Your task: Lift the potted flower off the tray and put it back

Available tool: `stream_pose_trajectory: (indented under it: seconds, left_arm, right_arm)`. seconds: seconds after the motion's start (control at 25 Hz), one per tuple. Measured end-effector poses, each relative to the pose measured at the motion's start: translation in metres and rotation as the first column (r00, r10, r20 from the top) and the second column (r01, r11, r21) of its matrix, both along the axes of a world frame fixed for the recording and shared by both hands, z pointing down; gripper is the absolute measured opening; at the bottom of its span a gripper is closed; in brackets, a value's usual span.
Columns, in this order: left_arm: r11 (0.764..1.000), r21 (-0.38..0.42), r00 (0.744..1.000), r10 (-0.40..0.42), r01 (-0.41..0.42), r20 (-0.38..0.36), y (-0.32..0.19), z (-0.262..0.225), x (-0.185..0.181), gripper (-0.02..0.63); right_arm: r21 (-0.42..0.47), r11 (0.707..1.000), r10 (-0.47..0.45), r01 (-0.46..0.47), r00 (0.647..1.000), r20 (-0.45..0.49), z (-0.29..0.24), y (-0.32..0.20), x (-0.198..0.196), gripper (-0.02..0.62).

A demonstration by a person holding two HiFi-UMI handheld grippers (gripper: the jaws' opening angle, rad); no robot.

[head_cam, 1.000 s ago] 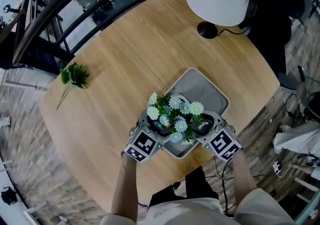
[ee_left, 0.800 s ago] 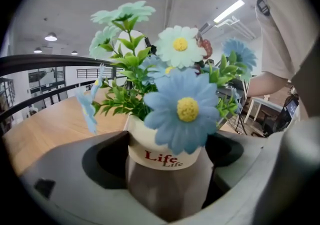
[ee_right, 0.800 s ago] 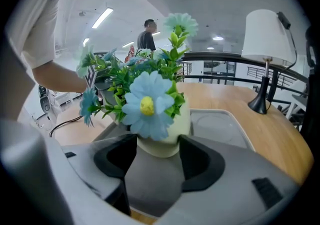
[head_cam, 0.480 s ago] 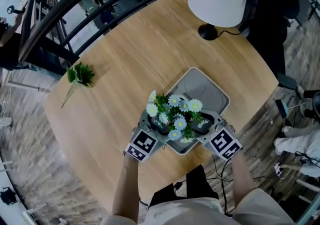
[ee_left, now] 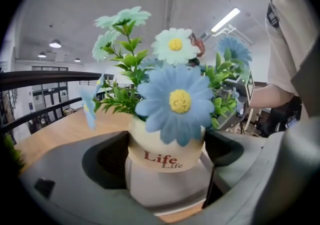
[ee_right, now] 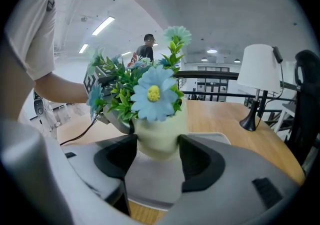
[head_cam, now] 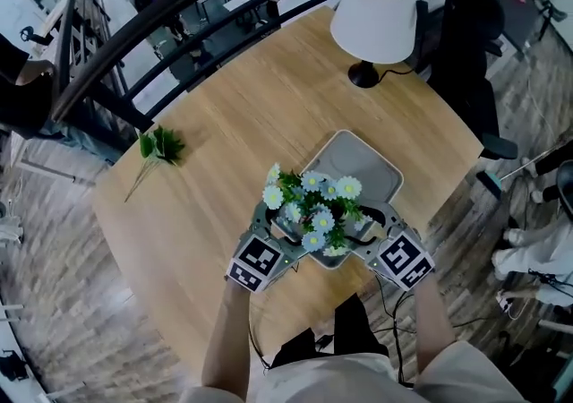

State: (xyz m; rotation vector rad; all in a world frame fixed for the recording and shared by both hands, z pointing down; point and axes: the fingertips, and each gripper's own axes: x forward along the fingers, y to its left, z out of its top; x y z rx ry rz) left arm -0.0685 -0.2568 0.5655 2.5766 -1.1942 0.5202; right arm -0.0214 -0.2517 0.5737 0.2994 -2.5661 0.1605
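I take the tray (head_cam: pixel 355 168) on the table (head_cam: pixel 242 106) as my mark. The potted flower (head_cam: pixel 313 211) stands over the tray's near end, with my left gripper (ee_left: pixel 167 156) on the pot's left and my right gripper (ee_right: pixel 157 145) on its right, both sets of jaws against the pot. The lamp (head_cam: pixel 374 14) stands well behind the tray. The leafy sprig (head_cam: pixel 159 147) lies well to the tray's left.
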Motion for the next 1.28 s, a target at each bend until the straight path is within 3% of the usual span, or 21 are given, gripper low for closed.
stream_pose_trajectory:
  seconds: [0.36, 0.72, 1.28]
  left_arm:
    - [0.998, 0.060, 0.999, 0.022, -0.021, -0.026, 0.038, -0.054, 0.006, 0.499]
    - [0.991, 0.117, 0.998, 0.058, -0.059, 0.011, 0.105, -0.102, 0.000, 0.499]
    - [0.981, 0.162, 0.994, 0.111, -0.109, -0.001, 0.188, -0.143, 0.012, 0.499]
  right_arm:
    - [0.057, 0.996, 0.060, -0.064, 0.996, 0.064, -0.051, 0.040, 0.008, 0.288]
    - [0.083, 0.987, 0.129, -0.140, 0.983, 0.132, -0.095, 0.109, 0.001, 0.287]
    - [0.125, 0.968, 0.192, -0.216, 0.965, 0.181, -0.137, 0.196, 0.013, 0.284]
